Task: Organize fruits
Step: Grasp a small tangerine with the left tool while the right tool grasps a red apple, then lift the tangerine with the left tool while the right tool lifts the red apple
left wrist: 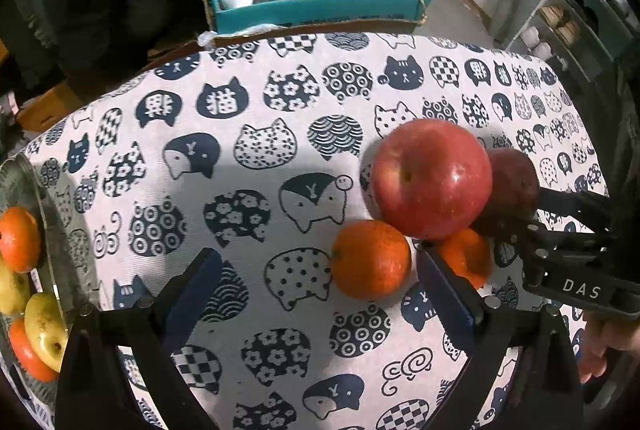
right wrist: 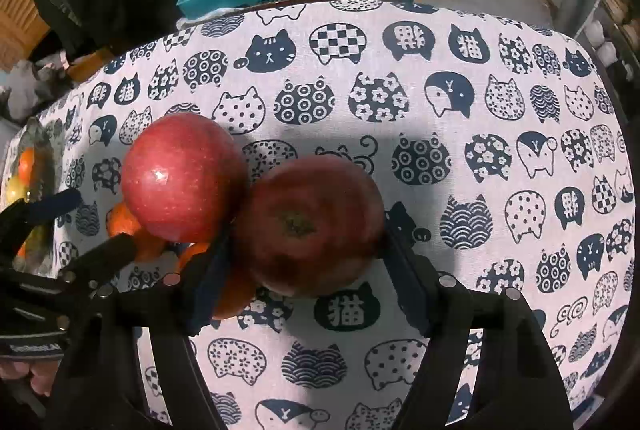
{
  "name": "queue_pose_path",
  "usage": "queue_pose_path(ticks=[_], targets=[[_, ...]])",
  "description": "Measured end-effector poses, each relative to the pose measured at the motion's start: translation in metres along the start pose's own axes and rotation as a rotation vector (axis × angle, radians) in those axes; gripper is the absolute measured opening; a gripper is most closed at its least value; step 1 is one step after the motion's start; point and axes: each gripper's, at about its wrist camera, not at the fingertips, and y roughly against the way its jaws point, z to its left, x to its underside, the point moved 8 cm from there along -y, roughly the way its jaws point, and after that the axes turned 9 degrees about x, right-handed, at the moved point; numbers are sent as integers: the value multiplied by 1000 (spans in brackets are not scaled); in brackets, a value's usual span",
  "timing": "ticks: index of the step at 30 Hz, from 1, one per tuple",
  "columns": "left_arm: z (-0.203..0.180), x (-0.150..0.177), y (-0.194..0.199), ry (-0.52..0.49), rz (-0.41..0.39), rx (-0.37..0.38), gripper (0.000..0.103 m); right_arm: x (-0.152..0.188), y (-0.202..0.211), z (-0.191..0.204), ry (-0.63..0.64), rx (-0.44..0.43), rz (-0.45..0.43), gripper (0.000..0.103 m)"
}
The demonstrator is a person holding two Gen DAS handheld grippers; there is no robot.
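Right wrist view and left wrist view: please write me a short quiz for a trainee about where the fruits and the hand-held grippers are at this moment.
1. True or false: the left hand-held gripper stands open, with no fruit pressed between its fingers.
2. Which fruit sits between the fingers of the right hand-held gripper? A: the bright red apple. B: the dark red apple. C: an orange.
3. How many oranges lie on the cat-print cloth next to the apples?

Key: 1 true. 2 B. 3 two, the front orange and the half-hidden orange.
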Motion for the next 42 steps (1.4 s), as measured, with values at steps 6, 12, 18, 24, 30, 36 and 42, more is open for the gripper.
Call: queue_pose_path(ticks=[6, 12, 18, 24, 30, 36, 42], targets=[[-11, 4, -10, -22, 23, 53, 84, -3, 12, -14, -33, 41, -38, 73], [-29, 7, -12, -57, 37, 111, 51, -2, 22, -25, -44, 65, -62, 72], [-38, 11, -10, -110, 31, 80, 44, 0, 25, -29, -52, 71, -70, 69], [-34, 10, -1, -110, 9, 57, 44, 9, 32, -31, -32, 74, -64, 68], [-27, 11, 6, -95, 1, 49, 44, 13, 31, -29, -25, 47, -38, 71], [-23, 17, 2, -83, 21, 48, 44, 20, 22, -25, -53, -5, 7, 77], [-22, 18, -2, -66, 26, 62, 45, 19, 17, -23, -81, -42, 31, 79]])
